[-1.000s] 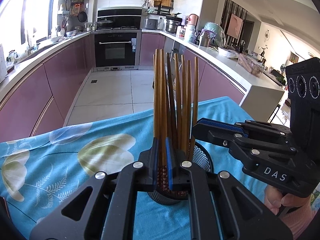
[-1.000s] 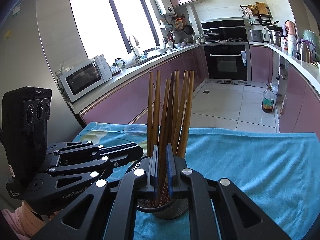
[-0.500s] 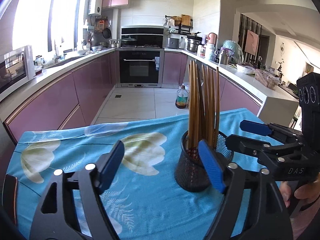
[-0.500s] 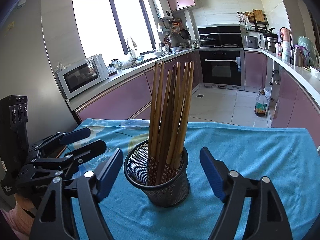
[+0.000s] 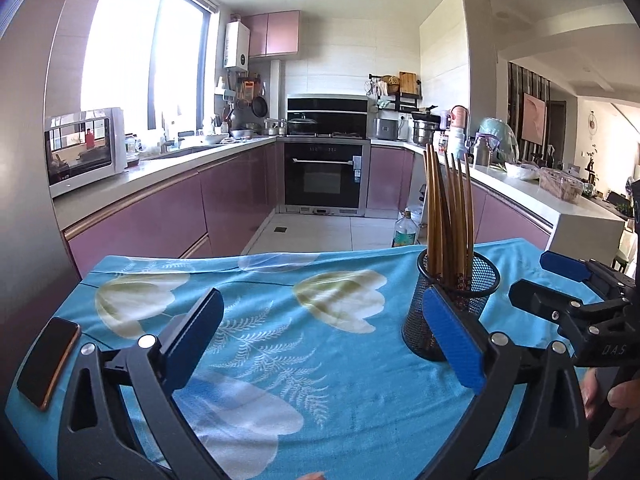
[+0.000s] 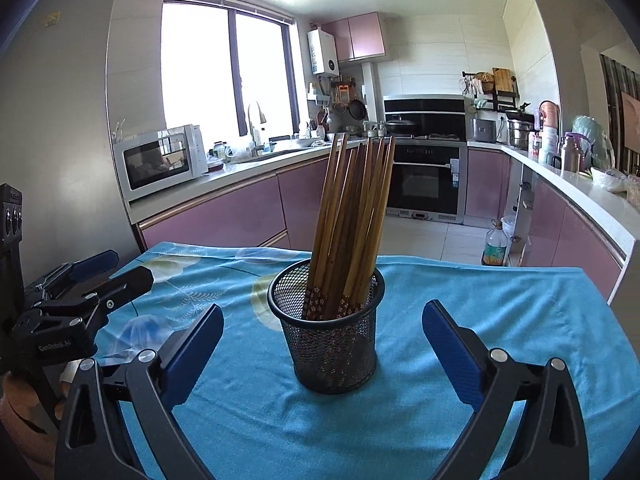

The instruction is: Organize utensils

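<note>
Both grippers are now backed off from the chopsticks (image 6: 352, 216) they were pinching a second ago, their jaws having just been opening. The right gripper (image 6: 322, 344) is standing wide, nothing pressed, with the mesh holder (image 6: 328, 340) at centre frame between its blue pads. The left gripper (image 5: 324, 336) is gaping over the blue floral tablecloth (image 5: 280, 344), the holder sitting right of centre behind its right pad. A phone (image 5: 48, 362) is lying at lower left.
</note>
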{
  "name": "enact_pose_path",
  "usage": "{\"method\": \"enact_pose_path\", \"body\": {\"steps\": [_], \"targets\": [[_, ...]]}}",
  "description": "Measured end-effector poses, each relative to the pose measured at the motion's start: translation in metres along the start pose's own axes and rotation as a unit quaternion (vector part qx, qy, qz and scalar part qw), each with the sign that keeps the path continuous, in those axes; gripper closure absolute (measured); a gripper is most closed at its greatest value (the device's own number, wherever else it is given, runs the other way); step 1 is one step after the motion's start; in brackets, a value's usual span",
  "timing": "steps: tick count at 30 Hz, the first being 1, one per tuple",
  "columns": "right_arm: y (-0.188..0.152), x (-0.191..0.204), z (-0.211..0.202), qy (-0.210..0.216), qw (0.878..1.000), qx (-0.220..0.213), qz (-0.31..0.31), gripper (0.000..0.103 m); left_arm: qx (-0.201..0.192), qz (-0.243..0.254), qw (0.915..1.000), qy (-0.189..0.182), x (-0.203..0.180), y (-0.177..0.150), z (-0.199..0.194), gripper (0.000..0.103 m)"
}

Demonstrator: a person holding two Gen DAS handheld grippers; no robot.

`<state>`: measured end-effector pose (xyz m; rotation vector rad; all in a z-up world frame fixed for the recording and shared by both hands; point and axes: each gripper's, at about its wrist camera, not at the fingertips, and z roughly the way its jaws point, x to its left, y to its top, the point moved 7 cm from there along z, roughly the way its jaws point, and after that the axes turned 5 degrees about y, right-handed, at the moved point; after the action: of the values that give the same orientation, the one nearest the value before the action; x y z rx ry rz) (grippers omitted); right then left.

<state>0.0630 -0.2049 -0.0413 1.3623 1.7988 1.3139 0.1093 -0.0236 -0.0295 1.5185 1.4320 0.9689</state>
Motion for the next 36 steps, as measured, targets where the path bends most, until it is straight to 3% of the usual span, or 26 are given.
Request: {"method": "enact_pose_path", "body": {"steps": [20,36], "targets": [[0.0,0.014,-0.026,-0.063,0.994,-0.072,-0.049,0.007,-0.039,-0.028,0.9985,0.025,0.009,-0.001,-0.027,0.005],[0.003,0.013,-0.033,-0.074,0.991,-0.096,-0.048,0.007,-0.047,-0.037,0.9975,0.036,0.011,-0.001,-0.025,0.005]]}}
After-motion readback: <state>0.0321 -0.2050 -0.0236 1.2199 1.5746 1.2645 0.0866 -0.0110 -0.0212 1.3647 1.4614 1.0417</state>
